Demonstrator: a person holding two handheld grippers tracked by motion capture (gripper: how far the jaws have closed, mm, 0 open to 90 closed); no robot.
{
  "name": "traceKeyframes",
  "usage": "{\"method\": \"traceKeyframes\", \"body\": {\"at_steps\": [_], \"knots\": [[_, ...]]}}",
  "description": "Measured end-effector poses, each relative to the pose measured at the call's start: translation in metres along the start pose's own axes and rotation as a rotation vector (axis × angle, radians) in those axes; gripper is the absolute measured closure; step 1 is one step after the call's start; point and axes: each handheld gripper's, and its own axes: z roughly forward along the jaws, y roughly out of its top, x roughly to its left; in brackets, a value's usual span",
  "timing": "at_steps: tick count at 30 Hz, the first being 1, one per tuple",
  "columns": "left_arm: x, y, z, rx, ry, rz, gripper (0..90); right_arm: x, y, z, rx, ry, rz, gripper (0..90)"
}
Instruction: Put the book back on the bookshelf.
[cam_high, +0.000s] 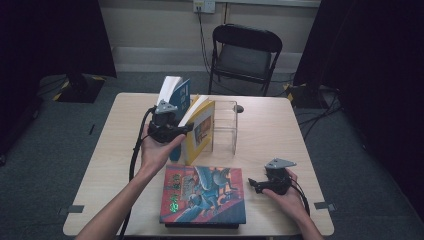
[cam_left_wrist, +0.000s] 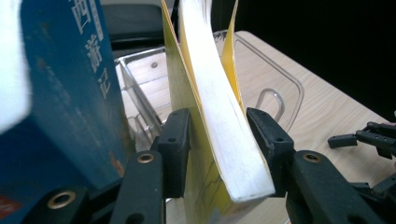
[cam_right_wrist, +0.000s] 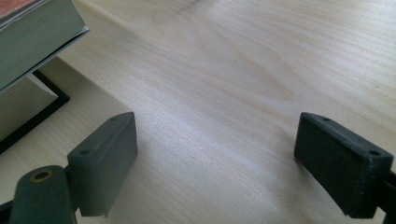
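Left tool (cam_high: 186, 129) up at the back of the desk (cam_high: 280, 130), jaws narrowed around the yellow book (cam_left_wrist: 219, 140), pads pressed on both covers near its lower edge. Yellow book standing tilted against the clear acrylic holder (cam_high: 225, 127), top fanning open, pages splaying away from the front cover. Blue book (cam_high: 176, 97) upright just beside it on the left, leaning close against the tool's body. Right tool (cam_high: 256, 185) parked low near the front right of the desk, jaws spread wide, nothing between them but bare wood. Illustrated book (cam_high: 204, 194) lying flat at the front edge on top of another volume, just beside the right tool. Risks from here, as a judgement: grip sitting low on a soft paperback, so likely to bend or swing at the top and catch the holder's clear wall. Could also slip out through the pads if the covers slide over the page block. Blue book looking poorly propped, apt to topple onto the desk once its yellow neighbour shifts. Holder light and transparent, easy to nudge toward the back edge with a clumsy push.
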Motion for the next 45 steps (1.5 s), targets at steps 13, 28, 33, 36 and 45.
{"method": "traceKeyframes", "body": {"at_steps": [13,28,33,36,45], "knots": [[-0.008,0.024,0.009,0.115,0.049,-0.013,61.3,0.000,0.000,0.000,0.000,0.000,-0.001,13.3],[-0.012,0.050,0.028,0.334,0.054,-0.011,50.0,0.000,0.000,0.000,0.000,0.001,0.000,13.3],[-0.009,0.061,0.030,0.377,0.066,-0.025,52.8,0.000,0.000,0.000,0.000,0.001,0.000,13.3],[-0.006,0.069,0.033,0.420,0.050,-0.028,56.6,0.000,0.000,0.000,0.000,0.001,0.000,13.3],[-0.009,0.071,0.053,0.523,0.095,-0.054,57.9,0.000,0.000,0.000,0.000,0.003,-0.002,13.3]]}}
